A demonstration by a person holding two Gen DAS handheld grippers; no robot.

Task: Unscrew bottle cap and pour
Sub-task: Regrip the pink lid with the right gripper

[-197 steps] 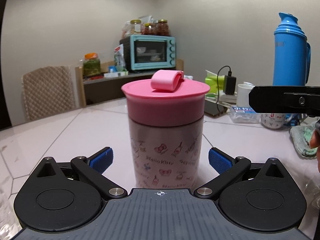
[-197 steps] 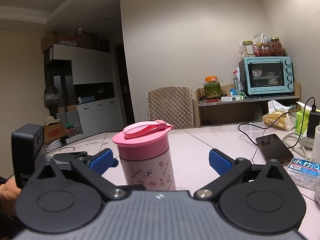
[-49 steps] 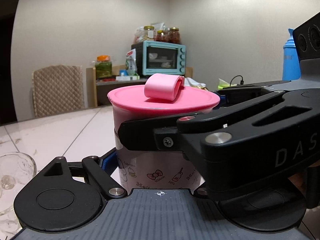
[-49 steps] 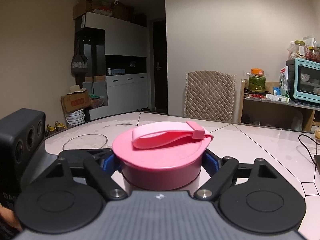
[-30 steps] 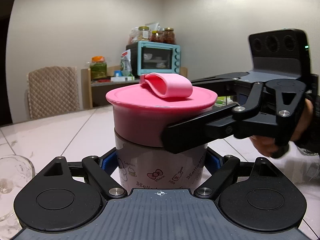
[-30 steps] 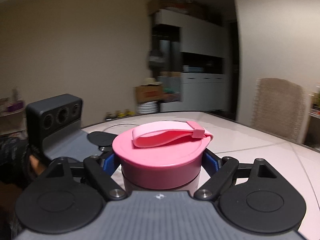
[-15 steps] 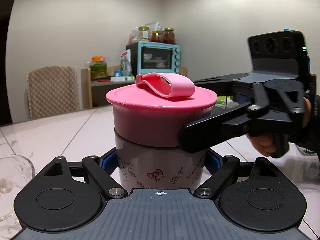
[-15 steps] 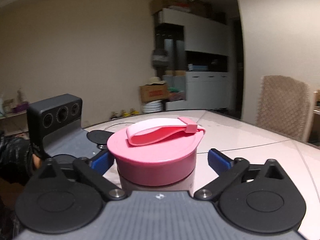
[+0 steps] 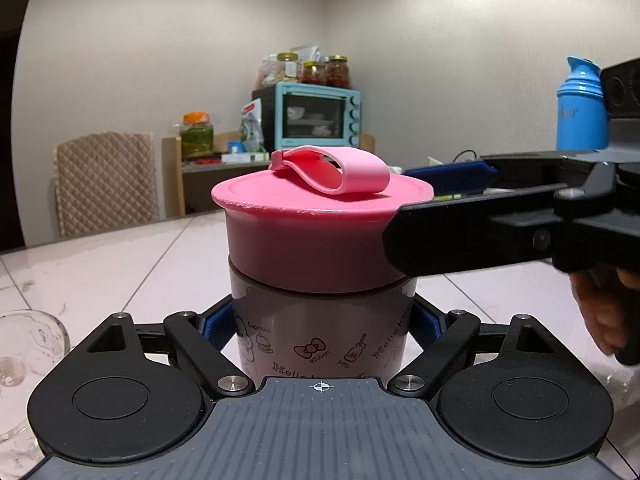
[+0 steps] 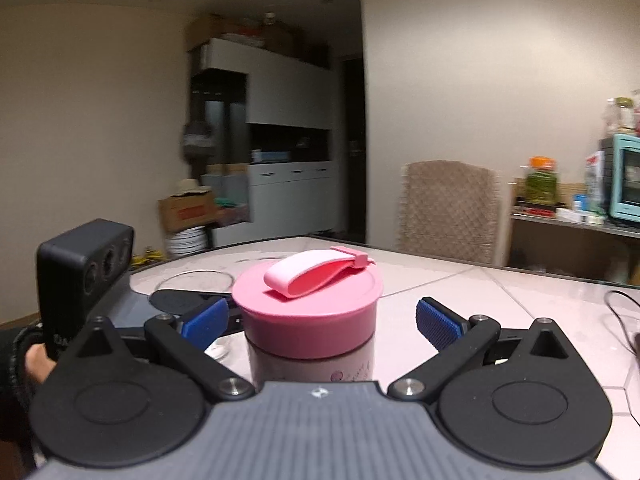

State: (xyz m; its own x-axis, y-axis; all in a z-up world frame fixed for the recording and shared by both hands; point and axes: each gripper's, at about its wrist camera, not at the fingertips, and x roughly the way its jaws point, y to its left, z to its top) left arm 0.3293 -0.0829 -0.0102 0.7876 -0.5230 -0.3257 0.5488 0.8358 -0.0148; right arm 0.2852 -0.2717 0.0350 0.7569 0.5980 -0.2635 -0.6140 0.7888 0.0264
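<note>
A white Hello Kitty bottle (image 9: 320,336) with a pink screw cap (image 9: 316,236) and pink strap stands upright on the table. My left gripper (image 9: 320,320) is shut on the bottle's body, blue pads pressed to both sides. My right gripper (image 10: 320,316) is open around the pink cap (image 10: 308,312), its blue pads (image 10: 436,324) apart from the cap's sides. In the left wrist view the right gripper's fingers (image 9: 472,240) reach in from the right at cap height. A clear glass (image 9: 24,356) stands at the left; its rim shows in the right wrist view (image 10: 192,280).
The table (image 9: 120,264) is pale marble-look tile. A blue thermos (image 9: 580,112) stands at the far right. A teal toaster oven (image 9: 312,116) with jars sits on a back shelf beside a quilted chair (image 9: 104,180). A black cable (image 10: 624,316) lies at the right.
My right gripper turned the cap while shut on it, then opened its jaws and swung back clockwise around it. The cap's strap has rotated. The left gripper has kept hold of the bottle.
</note>
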